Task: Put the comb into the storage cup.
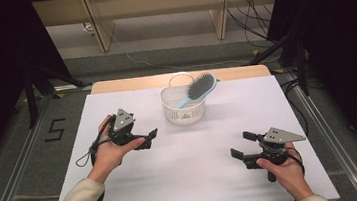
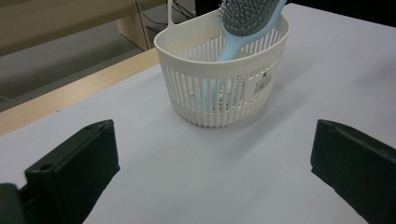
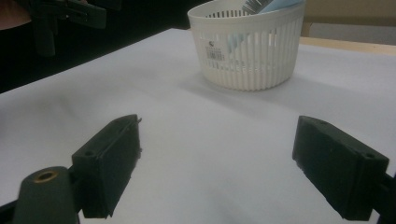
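**Reaching for a hairbrush propped in a slotted basket**

Spread wide and gripping nothing, the jaws of both tools are seen in their own views with bare white table (image 1: 194,174) between them. The left gripper (image 1: 151,133) is held low over the table, just left of the basket, its jaws pointed toward it. The right gripper (image 1: 240,144) is held nearer the person's edge, well apart from the basket, jaws aimed up the table.

Farther out, a cream slotted plastic basket (image 2: 224,93) stands upright near the far middle of the table, a thin loop handle rising from its far rim. A light-blue hairbrush (image 1: 196,89) is lodged in it handle-down — the bristled head (image 2: 245,16) leans out over the rim on the basket's right side as seen from above, and the blue handle (image 2: 231,44) can be traced down behind the slots.

The step in hand is judged to be the approach to the brush. It would be done best if the handle just below the head were taken, where it clears the rim, rather than the bristles. The basket looks light and could be dragged or tipped as the brush is drawn out — so the rim might be steadied with the other gripper, and the brush lifted along its own lean.
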Demonstrator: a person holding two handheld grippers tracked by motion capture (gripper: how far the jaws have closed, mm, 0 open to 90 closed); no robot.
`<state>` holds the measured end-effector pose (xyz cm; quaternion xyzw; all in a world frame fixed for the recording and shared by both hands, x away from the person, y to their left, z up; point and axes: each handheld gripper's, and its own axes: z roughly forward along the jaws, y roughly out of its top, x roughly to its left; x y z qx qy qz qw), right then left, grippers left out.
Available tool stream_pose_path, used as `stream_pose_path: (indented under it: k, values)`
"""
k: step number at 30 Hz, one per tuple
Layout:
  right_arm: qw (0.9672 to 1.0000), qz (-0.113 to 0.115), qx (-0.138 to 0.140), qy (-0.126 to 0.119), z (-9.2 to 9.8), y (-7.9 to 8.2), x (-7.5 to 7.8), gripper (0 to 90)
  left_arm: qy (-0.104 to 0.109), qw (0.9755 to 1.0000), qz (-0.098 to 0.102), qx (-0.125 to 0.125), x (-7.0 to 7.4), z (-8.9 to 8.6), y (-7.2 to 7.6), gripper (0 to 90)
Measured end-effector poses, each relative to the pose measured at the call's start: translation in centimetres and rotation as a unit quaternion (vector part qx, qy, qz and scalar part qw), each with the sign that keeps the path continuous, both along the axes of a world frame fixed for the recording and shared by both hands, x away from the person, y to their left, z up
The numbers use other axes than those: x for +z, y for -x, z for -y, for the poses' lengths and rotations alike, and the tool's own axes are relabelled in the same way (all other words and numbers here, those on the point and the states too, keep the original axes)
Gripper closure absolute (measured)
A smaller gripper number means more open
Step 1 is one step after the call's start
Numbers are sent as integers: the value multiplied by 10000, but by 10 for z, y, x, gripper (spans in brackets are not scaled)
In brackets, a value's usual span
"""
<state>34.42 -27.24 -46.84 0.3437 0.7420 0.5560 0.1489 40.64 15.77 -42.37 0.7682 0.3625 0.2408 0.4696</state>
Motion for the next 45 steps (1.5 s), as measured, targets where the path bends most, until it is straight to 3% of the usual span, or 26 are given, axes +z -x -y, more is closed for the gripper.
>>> stream_pose_path:
  k: [7,11,25,45]
  values:
    - [10000,30,4,13,0,0,0,159,2,10000,17,-72,-5,-3,12,6]
    - [10000,31,-13,-1,1,0,0,159,-55,9997,53,-245,-10,-5,21,2]
    - [10000,23,-17,24,2,1,1,159,-126,9991,153,-380,-21,-12,44,3]
    - [10000,40,-27,77,5,1,2,160,-352,9989,178,-246,-37,-39,64,5]
